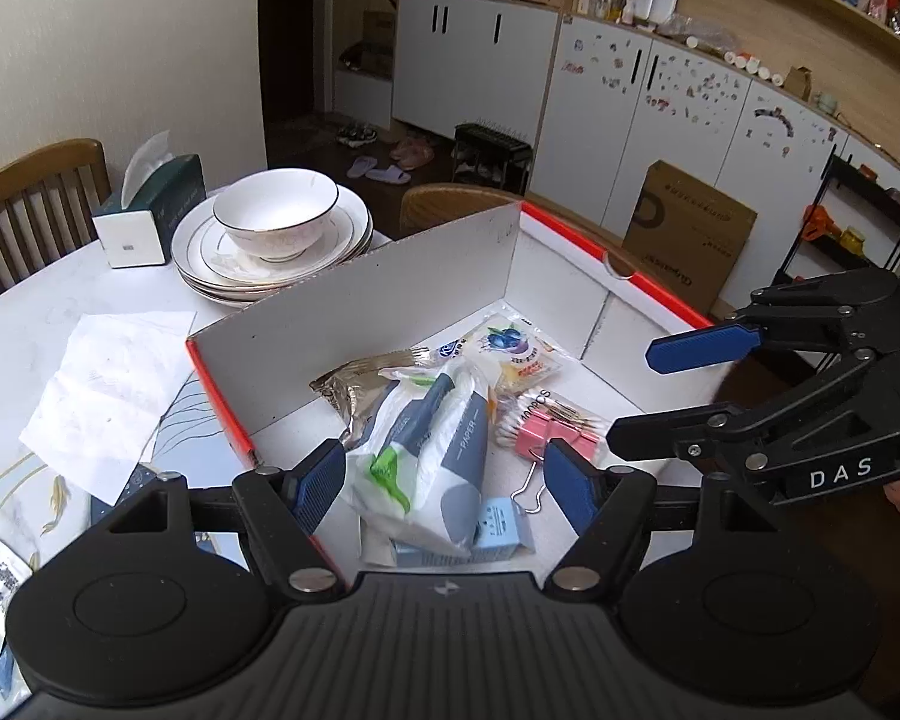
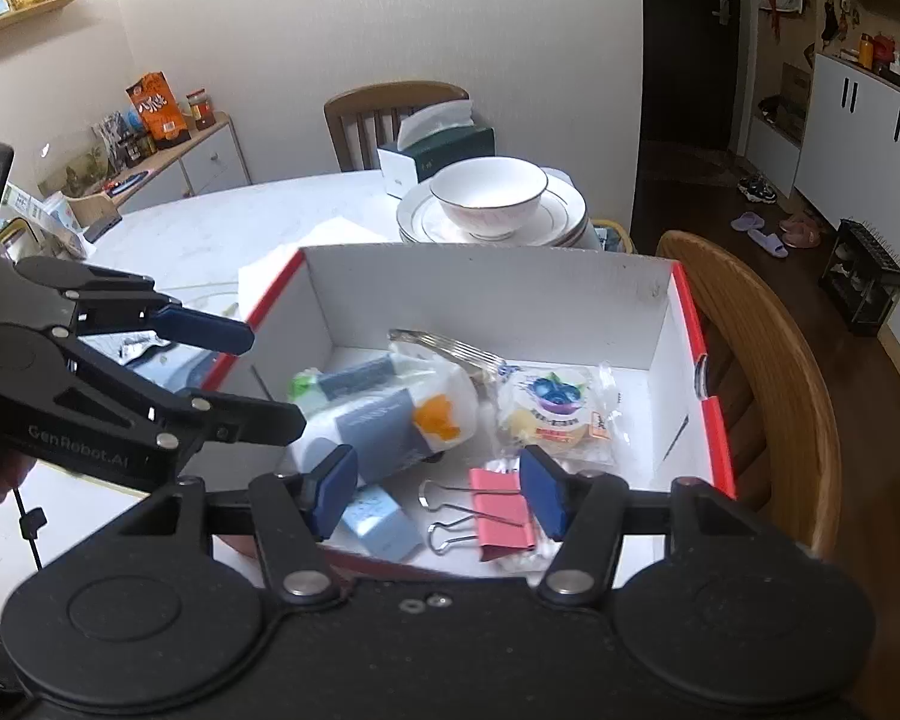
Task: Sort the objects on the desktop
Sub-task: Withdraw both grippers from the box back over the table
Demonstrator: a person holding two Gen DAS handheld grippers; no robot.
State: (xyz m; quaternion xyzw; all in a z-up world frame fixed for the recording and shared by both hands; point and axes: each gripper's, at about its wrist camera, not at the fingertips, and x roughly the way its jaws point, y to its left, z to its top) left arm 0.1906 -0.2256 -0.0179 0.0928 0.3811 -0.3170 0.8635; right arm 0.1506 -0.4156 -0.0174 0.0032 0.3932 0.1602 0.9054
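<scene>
With both the left gripper (image 1: 444, 480) and the right gripper (image 2: 438, 495) half open and empty over the box (image 2: 486, 294), the drop-off looked done, so next came fetching another item from the table (image 2: 210, 228).

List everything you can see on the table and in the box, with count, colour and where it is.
box: one, white inside with red rim, on the table
tissue pack: one, white and grey-blue, in the box, left of middle
snack packet: one, clear with blueberry print, in the box, right
binder clip: one, pink, in the box, front
small carton: one, light blue, in the box, front left
cotton swabs: one pack, white tips, under the clip
bowl: one, white, on the plates
plates: a stack, white, behind the box
tissue box: one, dark green, behind the plates
table: one, white
left gripper: black, blue pads, open over the box
right gripper: black, blue pads, open over the box
</scene>
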